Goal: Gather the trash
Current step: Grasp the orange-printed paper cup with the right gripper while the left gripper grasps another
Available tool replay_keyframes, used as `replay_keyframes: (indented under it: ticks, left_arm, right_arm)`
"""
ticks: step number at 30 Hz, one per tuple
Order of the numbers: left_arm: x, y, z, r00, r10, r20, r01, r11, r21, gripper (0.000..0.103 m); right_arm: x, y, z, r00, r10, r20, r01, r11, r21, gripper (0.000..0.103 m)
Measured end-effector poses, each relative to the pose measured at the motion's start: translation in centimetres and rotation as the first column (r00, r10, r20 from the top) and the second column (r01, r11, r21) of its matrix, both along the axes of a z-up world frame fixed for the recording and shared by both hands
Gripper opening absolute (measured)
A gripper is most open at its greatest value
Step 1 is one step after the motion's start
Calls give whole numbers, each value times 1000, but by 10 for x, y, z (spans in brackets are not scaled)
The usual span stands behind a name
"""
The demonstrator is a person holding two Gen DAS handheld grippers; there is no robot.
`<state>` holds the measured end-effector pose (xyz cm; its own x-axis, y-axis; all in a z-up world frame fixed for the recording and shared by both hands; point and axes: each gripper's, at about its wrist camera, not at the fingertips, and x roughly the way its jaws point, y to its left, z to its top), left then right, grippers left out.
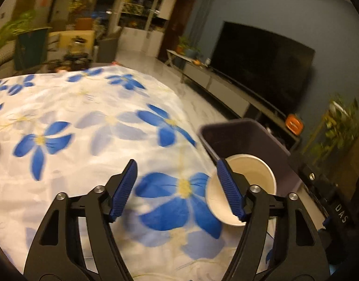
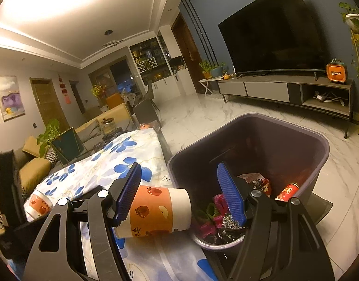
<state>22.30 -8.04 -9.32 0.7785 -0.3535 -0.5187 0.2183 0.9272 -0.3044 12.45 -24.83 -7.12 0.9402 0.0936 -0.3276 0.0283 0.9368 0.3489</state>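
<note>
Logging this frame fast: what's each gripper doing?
Left gripper: open, holding nothing.
Right gripper: open, the paper cup lies between its fingers, ungripped.

The bin's [image 2: 249, 145] near rim hides behind the right claw [image 2: 179, 194].

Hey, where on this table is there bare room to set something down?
The floral tablecloth is bare ahead of the left gripper. The edge by the trash bin is crowded: a paper cup lies there, another farther left.

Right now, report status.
Left gripper open, empty. Right gripper open, cup lying between fingers at bin rim. Second cup on table. Nothing in the way.
</note>
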Motion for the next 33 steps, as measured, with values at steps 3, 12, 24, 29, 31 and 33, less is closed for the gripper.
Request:
replay_keyframes:
  ticks: [3,12,24,29,31,33]
  left_arm:
    - [-6,21,2,999,42,-18,-43,998,-36,76]
    - [-44,77,10,989,142,41,-143,990,15,82]
    - [-55,204,14,888,450,92,-457,886,77,85]
    - [-36,235,0,893,449,-15,-448,892,55,85]
    - [-33,238,-2,894,446,-36,-445,895,38,85]
    - [-31,239,-3,895,444,-40,-443,896,36,85]
  right_arm:
    - [-2,0,-1,1000,7,-5,-7,1000,0,67]
    - [-10,15,5,1000,21,6,-20,999,-42,67]
    - [-11,54,13,997,71,30,-69,994,-87,67]
    - [-14,63,15,997,70,28,-66,991,-118,67]
    - [-14,65,17,997,71,27,-67,990,-127,67]
    - [-16,66,17,997,72,26,-68,989,-128,67]
